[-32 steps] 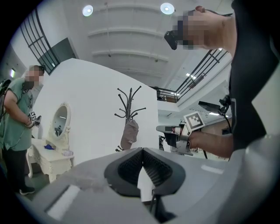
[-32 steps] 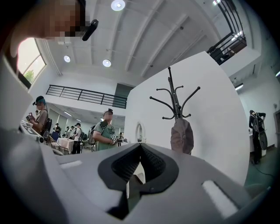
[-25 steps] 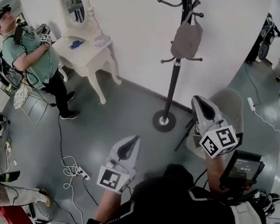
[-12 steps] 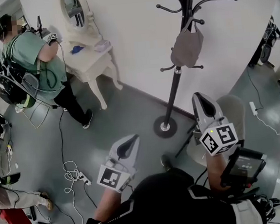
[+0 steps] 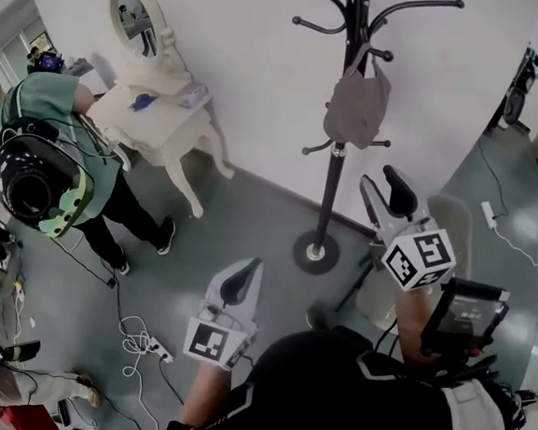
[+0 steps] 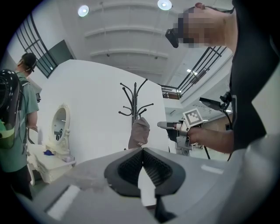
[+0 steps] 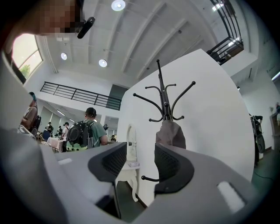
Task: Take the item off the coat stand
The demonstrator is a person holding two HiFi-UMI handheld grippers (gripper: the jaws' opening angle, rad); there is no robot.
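Hanging by its strap from an upper hook of the black coat stand (image 5: 335, 183), upper centre-right in the head view, the grey bag (image 5: 358, 108) lies against the pole just above the lower ring of hooks. Nothing touches it.

Right tool (image 5: 381, 183), right of centre, below the bag: raised, tipped slightly upward, aimed at the bag. Jaws have just been opening and stand released, with nothing between the pads. In the right gripper view the bag (image 7: 170, 133) shows beyond the gap, well apart. Judged: opened early, ready to take the bag or strap on arrival.

Left tool (image 5: 242, 279), lower centre-left: held low and level, jaws clenched together on nothing. Judged: idle for now, perhaps spare to steady the stand.

Bag: soft, dull grey-brown cloth, a slack pouch, fuller at the bottom and narrowing to the strap. Likely limp when gripped; the strap looks to need lifting clear of the hook, not a straight pull
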